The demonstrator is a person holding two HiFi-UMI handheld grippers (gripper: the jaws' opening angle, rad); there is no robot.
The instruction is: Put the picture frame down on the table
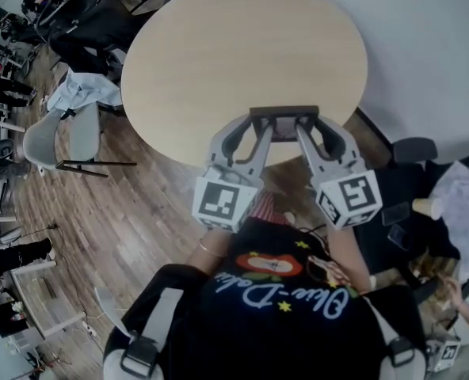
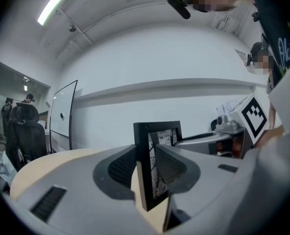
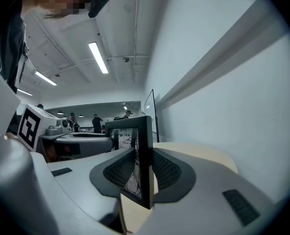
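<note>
A small black picture frame (image 1: 284, 118) stands upright over the near edge of the round wooden table (image 1: 242, 54), with its print facing me. My left gripper (image 1: 259, 131) is shut on its left edge and my right gripper (image 1: 308, 131) on its right edge. In the left gripper view the frame (image 2: 144, 165) is pinched edge-on between the ribbed pads, and the right gripper's marker cube (image 2: 256, 115) shows beyond it. The right gripper view has the frame (image 3: 145, 155) clamped the same way. Whether the frame's bottom touches the tabletop is hidden.
Grey chairs (image 1: 68, 133), one with a pale jacket draped on it, stand on the wood floor left of the table. A white wall (image 1: 432, 46) curves behind the table's far right. A whiteboard (image 2: 64, 114) stands by the wall. A paper cup (image 1: 427, 207) and dark bags lie at right.
</note>
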